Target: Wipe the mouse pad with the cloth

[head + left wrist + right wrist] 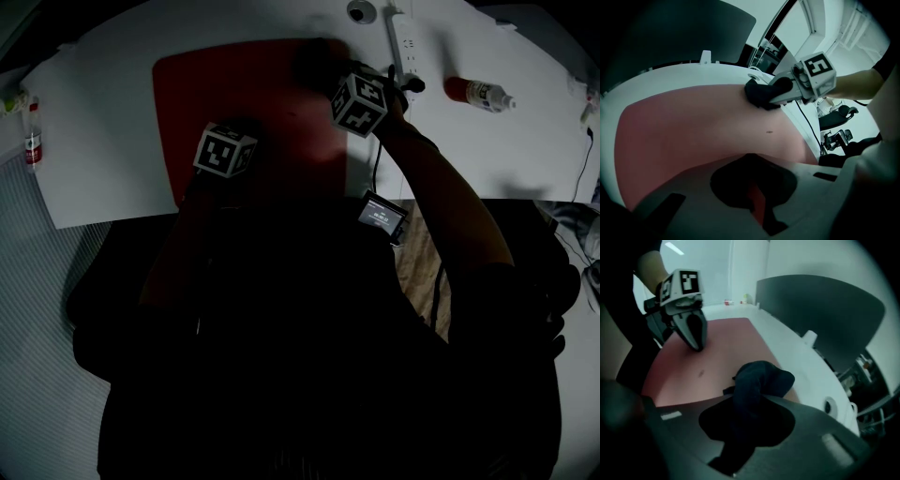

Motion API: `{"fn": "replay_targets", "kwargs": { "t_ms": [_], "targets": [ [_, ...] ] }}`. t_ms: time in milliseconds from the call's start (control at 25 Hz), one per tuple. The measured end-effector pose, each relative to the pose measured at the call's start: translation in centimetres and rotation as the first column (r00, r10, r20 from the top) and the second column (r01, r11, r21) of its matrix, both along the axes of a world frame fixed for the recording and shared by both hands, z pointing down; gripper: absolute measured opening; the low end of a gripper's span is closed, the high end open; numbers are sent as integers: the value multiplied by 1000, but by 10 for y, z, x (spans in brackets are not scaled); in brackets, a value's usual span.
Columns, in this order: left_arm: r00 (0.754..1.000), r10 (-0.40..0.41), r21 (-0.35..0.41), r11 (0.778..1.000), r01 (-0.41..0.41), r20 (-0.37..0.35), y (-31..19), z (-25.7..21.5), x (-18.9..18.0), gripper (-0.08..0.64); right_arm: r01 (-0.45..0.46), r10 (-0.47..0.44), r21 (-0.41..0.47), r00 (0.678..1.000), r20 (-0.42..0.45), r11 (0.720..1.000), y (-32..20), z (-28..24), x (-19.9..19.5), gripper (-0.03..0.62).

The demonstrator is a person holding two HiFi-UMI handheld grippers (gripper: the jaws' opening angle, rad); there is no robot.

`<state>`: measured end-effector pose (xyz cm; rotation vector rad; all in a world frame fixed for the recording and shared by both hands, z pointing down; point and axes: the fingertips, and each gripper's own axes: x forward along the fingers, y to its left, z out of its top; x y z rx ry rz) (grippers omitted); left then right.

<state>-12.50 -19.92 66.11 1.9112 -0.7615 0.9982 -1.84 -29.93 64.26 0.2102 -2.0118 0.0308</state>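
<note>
R gripper (754,397) clamping cloth (761,378), wiping mouse pad (722,341) far-right corner | L gripper (698,346) jaws together, seemingly pinning pad | speck (701,373), most of pad remaining

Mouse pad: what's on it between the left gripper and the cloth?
Just bare red mouse pad with one tiny dark speck; the left gripper view shows it best.
</note>
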Motion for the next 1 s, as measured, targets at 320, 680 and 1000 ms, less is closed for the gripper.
{"fn": "replay_targets", "kwargs": {
  "t_ms": [320,680,1000],
  "targets": [
    [1000,0,8,1000,0,3,-2,0,0,8,461,-448,-109,886,119,881,177,6,-65,69],
    [1000,0,9,1000,0,-4,-2,2,-1,8,306,-298,-42,945,135,951,78,10,-29,77],
    [1000,9,0,1000,-9,-10,-1,0,-2,8,-165,165,-11,981,102,986,-21,-2,7,63]
  ]
}}
